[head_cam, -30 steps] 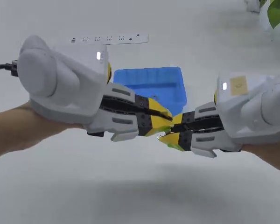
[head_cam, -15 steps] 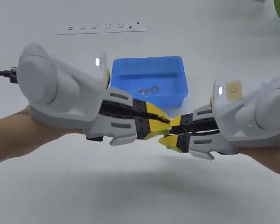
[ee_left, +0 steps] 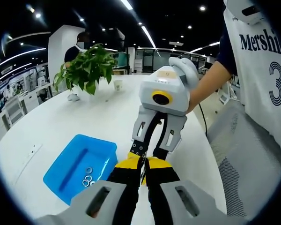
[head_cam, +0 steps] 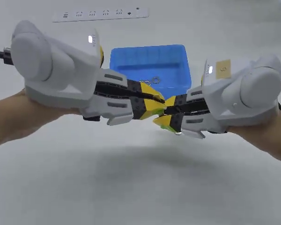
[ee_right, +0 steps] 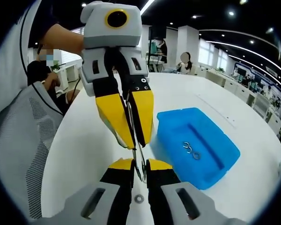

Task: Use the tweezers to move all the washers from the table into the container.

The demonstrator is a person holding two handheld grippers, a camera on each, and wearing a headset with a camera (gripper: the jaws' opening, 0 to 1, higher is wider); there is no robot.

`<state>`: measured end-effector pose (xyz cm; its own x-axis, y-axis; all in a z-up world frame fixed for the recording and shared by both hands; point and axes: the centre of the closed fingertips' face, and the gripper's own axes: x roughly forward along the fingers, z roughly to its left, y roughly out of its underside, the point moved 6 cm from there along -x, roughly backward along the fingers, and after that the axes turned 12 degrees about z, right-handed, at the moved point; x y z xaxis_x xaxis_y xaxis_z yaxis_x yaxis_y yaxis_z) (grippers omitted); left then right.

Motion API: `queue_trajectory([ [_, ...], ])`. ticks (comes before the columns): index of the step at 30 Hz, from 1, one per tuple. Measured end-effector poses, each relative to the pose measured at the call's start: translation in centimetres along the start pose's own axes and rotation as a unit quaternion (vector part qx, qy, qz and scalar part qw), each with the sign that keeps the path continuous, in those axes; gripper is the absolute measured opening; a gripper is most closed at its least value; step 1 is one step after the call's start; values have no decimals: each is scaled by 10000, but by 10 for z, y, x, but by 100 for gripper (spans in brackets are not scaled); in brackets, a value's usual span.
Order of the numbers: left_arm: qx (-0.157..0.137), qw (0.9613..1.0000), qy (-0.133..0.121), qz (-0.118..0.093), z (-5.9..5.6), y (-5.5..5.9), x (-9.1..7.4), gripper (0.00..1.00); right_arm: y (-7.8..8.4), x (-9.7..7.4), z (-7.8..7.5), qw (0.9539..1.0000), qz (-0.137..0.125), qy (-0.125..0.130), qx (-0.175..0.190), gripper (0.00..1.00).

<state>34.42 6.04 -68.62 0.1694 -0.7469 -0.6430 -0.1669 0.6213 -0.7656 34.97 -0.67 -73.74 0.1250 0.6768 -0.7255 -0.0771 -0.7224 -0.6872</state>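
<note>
Thin metal tweezers run from the jaws of my left gripper down between the jaws of my right gripper. Both grippers are shut on the tweezers, tip to tip. In the head view the left gripper and right gripper meet just in front of the blue container. A few washers lie inside it. One washer rests on the white table below the tweezers' tips. In the left gripper view the container sits lower left, with washers in it.
A white power strip lies at the table's far edge. A potted plant stands further along the table. The person's torso and a mesh chair are close on one side. White tabletop spreads in front of the grippers.
The two grippers have closed in on each other, the right one moving left, until their tips overlap. The camera has tilted, which brings more of the container and its washers into sight.
</note>
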Motion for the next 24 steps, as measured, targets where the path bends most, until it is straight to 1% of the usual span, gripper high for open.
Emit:
queue_trajectory([
  [6, 47, 10000, -5, 43, 1, 2, 2, 7, 1, 4, -2, 10000, 3, -11, 39, 11],
  [11, -31, 10000, 27, 50, 3, 4, 3, 7, 2, 6, -3, 10000, 8, -40, 63, 11],
  [24, -84, 9999, 61, 27, 4, 5, 5, 8, 4, 7, -4, 9999, 6, -43, 161, 11],
])
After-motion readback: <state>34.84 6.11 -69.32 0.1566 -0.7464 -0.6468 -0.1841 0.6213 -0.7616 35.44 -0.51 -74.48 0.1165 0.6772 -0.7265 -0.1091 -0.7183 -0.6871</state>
